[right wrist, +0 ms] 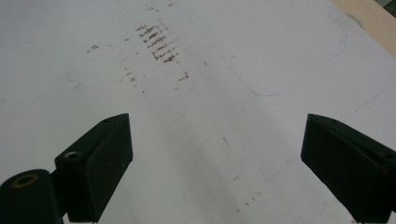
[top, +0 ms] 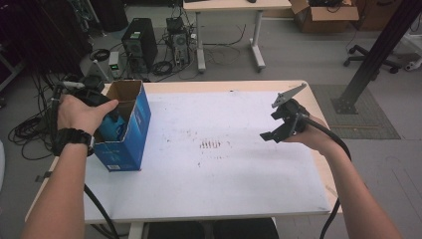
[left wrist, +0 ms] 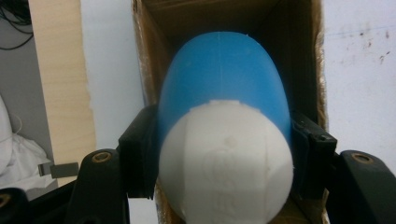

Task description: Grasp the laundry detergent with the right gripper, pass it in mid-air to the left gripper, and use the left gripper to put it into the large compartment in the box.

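A blue cardboard box (top: 130, 130) with an open top stands at the table's left side. My left gripper (top: 107, 117) reaches into its mouth, shut on a blue and white plastic bottle (left wrist: 224, 135); the bottle's blue body points down into the brown inside of the box (left wrist: 154, 51). Its white rounded end faces the camera between the two black jaws. My right gripper (top: 278, 127) hovers over the table's right half, open, with nothing between its jaws (right wrist: 215, 168).
The white table top (top: 224, 164) carries brown smudges (top: 210, 144) near its middle and faint pen lines (right wrist: 280, 88). Beyond the table stand a computer tower (top: 140, 44), cables, another desk and a cardboard carton (top: 323, 15). A black post (top: 378, 50) rises at the right.
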